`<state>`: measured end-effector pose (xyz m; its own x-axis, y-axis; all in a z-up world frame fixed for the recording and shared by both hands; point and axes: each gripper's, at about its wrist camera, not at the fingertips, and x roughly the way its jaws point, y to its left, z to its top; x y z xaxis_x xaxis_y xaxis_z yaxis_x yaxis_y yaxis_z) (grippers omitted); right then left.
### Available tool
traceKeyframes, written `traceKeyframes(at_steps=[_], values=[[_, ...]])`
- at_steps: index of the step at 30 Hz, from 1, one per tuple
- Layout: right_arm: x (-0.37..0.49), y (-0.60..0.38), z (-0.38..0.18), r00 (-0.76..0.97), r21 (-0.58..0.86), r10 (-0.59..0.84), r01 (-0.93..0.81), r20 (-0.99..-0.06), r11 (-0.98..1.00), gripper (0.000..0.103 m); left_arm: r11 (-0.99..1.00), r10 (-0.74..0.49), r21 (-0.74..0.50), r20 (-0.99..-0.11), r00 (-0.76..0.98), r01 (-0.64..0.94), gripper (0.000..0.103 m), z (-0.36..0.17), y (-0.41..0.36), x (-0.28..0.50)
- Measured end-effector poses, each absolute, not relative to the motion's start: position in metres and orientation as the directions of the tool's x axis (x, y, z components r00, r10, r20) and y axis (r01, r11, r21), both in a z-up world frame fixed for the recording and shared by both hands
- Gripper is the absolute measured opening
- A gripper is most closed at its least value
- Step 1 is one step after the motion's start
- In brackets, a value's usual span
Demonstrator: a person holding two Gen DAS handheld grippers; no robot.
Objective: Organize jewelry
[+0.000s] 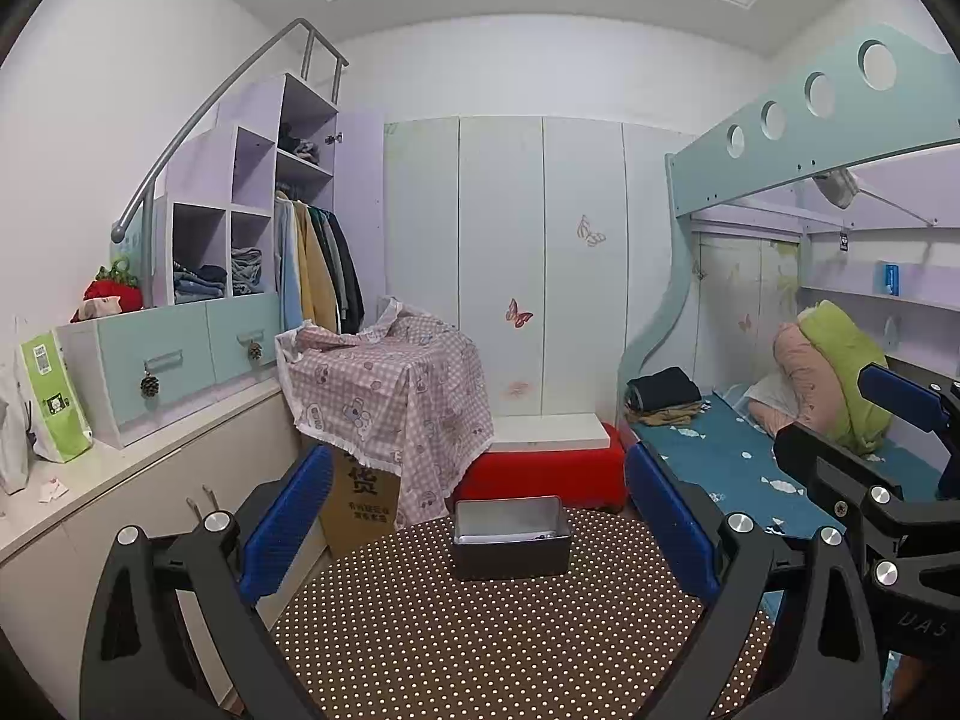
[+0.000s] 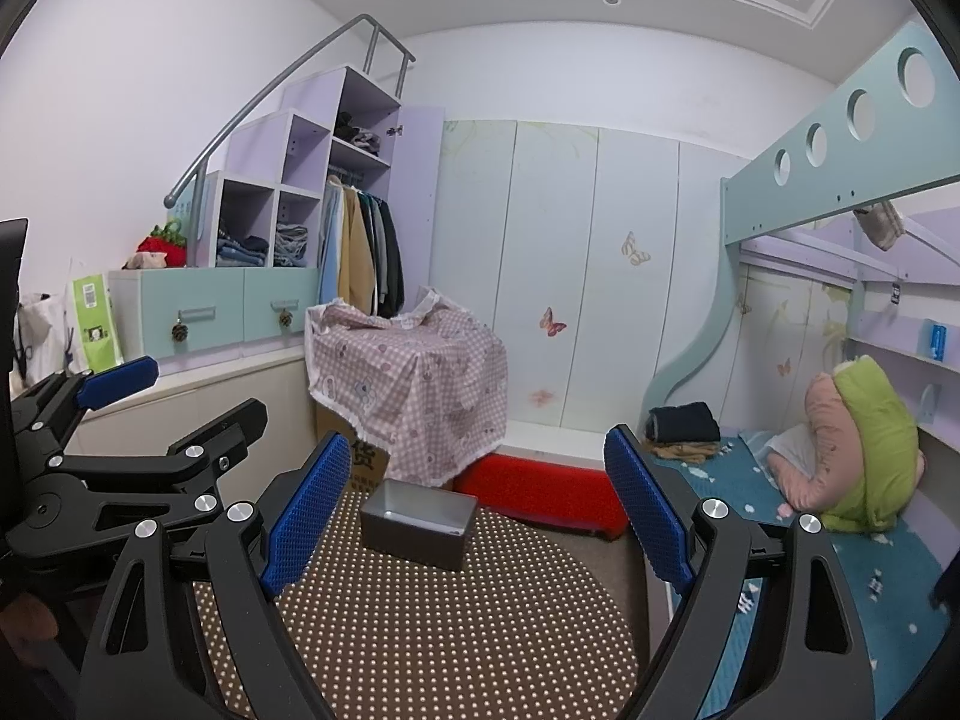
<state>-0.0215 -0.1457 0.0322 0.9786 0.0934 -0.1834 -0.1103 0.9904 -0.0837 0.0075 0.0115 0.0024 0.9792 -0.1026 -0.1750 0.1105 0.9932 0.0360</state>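
Peering into tin (image 1: 511, 537): contents indistinct; both grippers empty.

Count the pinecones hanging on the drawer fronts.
2. One pinecone hangs from the left teal drawer's handle, the other pinecone from the right drawer's. More may be hidden elsewhere.

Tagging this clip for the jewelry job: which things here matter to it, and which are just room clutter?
Belongs to the job:
open grey box on the dotted table
left gripper, jaws open
right gripper, jaws open

Just lying about:
pink checked cloth
red stool
folded clothes
green bag
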Motion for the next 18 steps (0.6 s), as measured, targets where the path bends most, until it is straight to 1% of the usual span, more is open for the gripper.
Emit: traceKeyframes(at_steps=[18], values=[[-0.0221, -0.1433, 0.0309, 0.979, -0.083, 0.092, -0.109, -0.183, 0.991, 0.084, 0.993, -0.101, 0.038, -0.176, 0.979, 0.110, 0.095, 0.0038, 0.0106, 0.0074]])
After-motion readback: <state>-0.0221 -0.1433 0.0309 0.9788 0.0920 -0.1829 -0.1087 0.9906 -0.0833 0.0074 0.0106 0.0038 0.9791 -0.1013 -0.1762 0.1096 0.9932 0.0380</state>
